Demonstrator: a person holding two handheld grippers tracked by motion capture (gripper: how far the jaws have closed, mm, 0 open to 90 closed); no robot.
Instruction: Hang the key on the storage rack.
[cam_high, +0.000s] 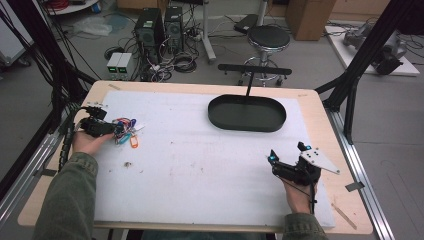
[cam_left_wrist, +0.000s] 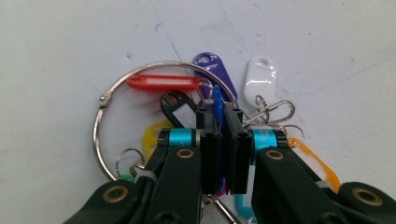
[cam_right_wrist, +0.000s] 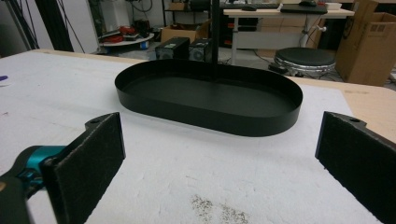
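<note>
A bunch of coloured plastic key tags on a thin metal ring lies at the bench's nine o'clock edge; the left gripper pinches a blue tag. The right gripper's jaws gape empty at four o'clock.

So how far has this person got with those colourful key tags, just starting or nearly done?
Early on, it seems. Done: the left tool has shut on a blue tag in the bunch of key tags on a metal ring. In hand: that grip, with the bunch lying on the table. Left: lifting it, perhaps into the empty black tray. The right tool waits open, holding nothing.
</note>
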